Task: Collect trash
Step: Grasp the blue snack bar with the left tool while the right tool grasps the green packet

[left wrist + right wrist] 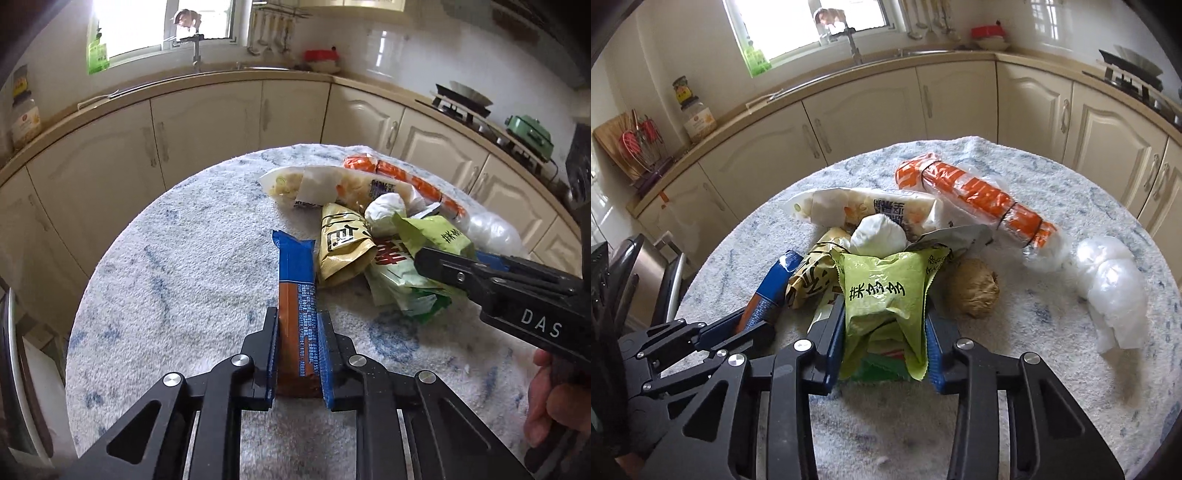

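Note:
A heap of trash lies on a round table under a fuzzy white-and-blue cloth [979, 413]. My left gripper [297, 314] is shut on a long blue-and-brown wrapper [295, 273], which lies flat and points away from me. My right gripper [886, 310] is shut on the lower part of a crumpled light-green snack bag [882, 280]. In the left wrist view the right gripper [439, 264] reaches in from the right onto that green bag [443, 232]. In the right wrist view the left gripper [753, 325] sits low on the left with the blue wrapper [775, 277].
The heap also holds a beige packet [809, 280], a white food bag [871, 206], a white paper ball [879, 232], a brown paper wad [975, 291], an orange-and-white roll [975, 195] and a clear plastic bag [1108, 280]. Cream cabinets [871, 110] ring the table. A hand [546, 406] grips the right tool.

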The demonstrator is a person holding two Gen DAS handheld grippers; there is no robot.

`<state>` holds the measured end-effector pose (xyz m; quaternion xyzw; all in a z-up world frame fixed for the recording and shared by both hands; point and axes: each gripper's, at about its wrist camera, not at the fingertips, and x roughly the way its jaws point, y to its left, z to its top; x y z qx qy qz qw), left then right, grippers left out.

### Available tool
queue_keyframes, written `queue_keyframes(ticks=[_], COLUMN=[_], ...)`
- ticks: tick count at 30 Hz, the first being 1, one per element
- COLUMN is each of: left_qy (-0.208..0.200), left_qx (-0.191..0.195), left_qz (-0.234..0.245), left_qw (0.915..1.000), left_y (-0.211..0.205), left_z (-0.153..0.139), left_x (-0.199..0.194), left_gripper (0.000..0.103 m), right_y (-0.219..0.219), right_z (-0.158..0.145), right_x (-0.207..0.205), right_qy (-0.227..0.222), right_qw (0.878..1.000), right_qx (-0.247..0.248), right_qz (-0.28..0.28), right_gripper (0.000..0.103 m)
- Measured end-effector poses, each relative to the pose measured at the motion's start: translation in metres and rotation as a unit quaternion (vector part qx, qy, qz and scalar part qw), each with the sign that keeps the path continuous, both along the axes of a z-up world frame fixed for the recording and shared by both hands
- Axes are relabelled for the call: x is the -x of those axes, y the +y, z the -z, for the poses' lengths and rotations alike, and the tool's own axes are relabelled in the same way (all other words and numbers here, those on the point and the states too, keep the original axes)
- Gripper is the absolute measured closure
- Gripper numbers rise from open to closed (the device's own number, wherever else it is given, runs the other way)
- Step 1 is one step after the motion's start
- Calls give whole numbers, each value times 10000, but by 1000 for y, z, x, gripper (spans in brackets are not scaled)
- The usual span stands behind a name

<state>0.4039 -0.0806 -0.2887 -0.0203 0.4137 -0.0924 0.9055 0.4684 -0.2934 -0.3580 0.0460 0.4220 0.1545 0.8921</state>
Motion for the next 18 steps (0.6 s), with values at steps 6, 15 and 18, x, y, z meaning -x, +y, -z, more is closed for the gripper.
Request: queue_keyframes(ticks=[6, 15, 18], left_qy=[-161, -521, -661], left_qx=[172, 403, 482], left_qz=[-155, 27, 191], left_qw=[9996, 9978, 9965], left_y=[3, -20, -37], left_z=[-13, -44, -57], left_x=[40, 95, 108], left_gripper=[88, 88, 88], right_y=[-11, -48, -67], right_z=[-10, -42, -58], right_x=[26, 84, 106], right_qy=[-166, -556, -741], right_qw=[9998, 9980, 9965], right_qx=[-117, -262, -294], right_qz=[-8, 140, 250], right_gripper=[66, 66, 66])
